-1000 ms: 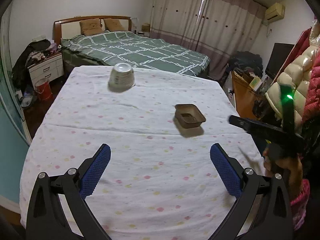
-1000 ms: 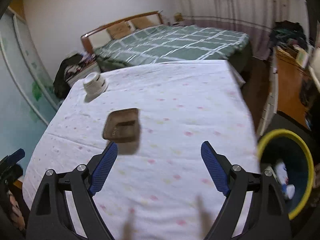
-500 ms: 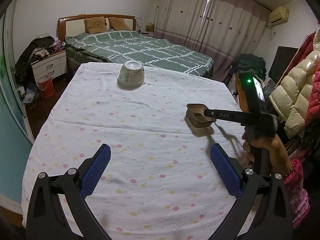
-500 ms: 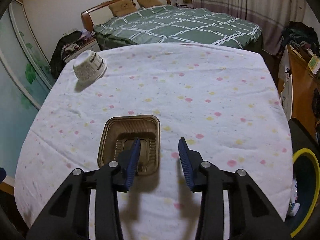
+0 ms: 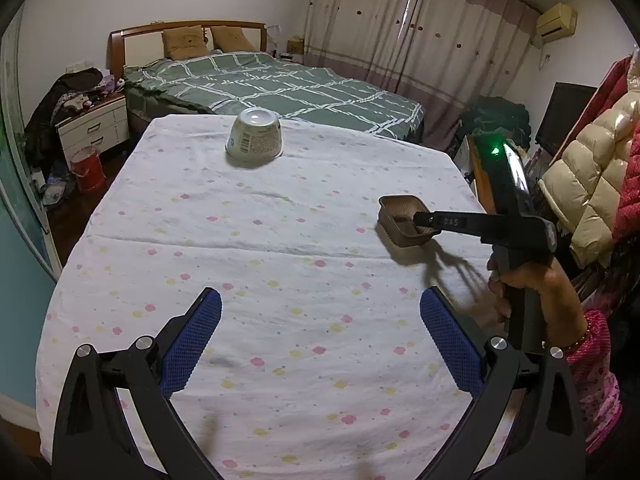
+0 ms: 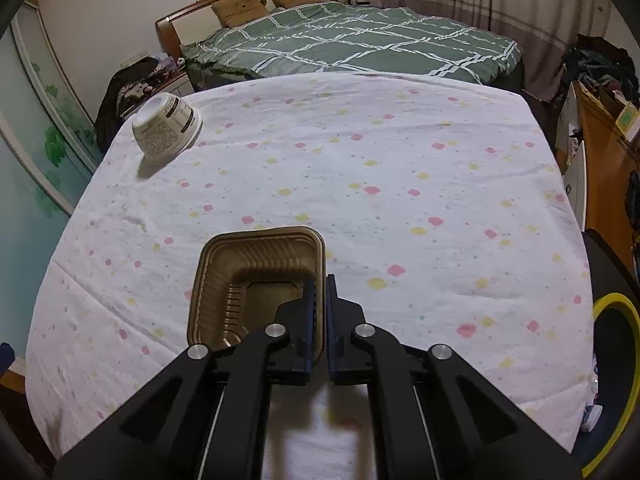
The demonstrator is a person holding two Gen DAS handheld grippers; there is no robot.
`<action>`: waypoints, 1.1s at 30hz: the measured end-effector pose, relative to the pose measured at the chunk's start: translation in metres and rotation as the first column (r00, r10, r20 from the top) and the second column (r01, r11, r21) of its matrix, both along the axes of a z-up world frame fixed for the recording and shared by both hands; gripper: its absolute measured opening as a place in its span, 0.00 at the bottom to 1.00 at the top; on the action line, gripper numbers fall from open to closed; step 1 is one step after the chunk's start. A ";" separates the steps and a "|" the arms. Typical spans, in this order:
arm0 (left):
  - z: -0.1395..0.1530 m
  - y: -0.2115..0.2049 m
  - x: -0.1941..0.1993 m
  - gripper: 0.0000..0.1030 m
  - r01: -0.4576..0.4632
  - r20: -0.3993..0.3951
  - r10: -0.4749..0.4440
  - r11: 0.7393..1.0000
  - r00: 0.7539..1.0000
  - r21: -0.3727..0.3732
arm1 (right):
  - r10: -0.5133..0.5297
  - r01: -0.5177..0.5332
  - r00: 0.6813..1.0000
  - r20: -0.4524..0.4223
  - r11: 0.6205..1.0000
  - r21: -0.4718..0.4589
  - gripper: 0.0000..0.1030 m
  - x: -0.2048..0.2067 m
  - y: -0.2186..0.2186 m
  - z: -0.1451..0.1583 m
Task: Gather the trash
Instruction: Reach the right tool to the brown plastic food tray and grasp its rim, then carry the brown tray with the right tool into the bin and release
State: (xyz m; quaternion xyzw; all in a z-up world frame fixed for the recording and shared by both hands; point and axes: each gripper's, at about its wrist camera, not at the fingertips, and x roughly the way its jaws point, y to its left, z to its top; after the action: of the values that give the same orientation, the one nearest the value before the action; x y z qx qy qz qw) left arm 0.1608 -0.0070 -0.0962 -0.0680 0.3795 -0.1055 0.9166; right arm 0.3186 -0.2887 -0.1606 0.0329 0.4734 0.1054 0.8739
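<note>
A brown plastic tray point(image 6: 256, 280) sits on the flowered tablecloth. My right gripper point(image 6: 319, 284) is shut on the tray's right rim; it also shows in the left wrist view point(image 5: 424, 222) gripping the tray point(image 5: 400, 216). An upturned white paper bowl point(image 5: 254, 138) stands at the table's far side, at the far left in the right wrist view point(image 6: 166, 130). My left gripper point(image 5: 318, 320) is open and empty above the table's near part.
A yellow-rimmed bin point(image 6: 616, 360) stands on the floor right of the table. A green bed point(image 5: 280, 88) lies beyond the table. A wooden cabinet point(image 6: 604, 152) and hanging coats point(image 5: 592, 176) are on the right. A nightstand point(image 5: 92, 128) and a red bucket point(image 5: 86, 164) stand far left.
My right gripper came in over the table from the right and closed on the brown tray's rim. The left gripper stayed open and shifted slightly.
</note>
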 end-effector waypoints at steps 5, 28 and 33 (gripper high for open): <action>-0.003 -0.006 0.003 0.95 0.018 -0.008 -0.018 1.000 1.000 0.006 | -0.029 0.029 0.999 0.021 0.999 0.022 0.05 -0.015 -0.020 0.009; -0.012 -0.051 0.024 0.95 0.094 -0.049 -0.092 0.995 0.995 0.040 | -0.610 0.610 0.792 -0.014 0.792 0.002 0.07 -0.120 -0.294 -0.022; -0.013 -0.056 0.031 0.95 0.092 -0.055 -0.089 0.994 0.995 0.059 | -0.633 0.633 0.774 -0.021 0.774 0.000 0.27 -0.123 -0.299 -0.034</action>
State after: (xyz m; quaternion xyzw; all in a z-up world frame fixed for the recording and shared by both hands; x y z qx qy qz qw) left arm 0.1913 -0.0631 -0.1092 -0.0255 0.4092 -0.1333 0.9023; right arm 0.1954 -0.5875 -0.1949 0.1941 0.4429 -0.1932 0.8537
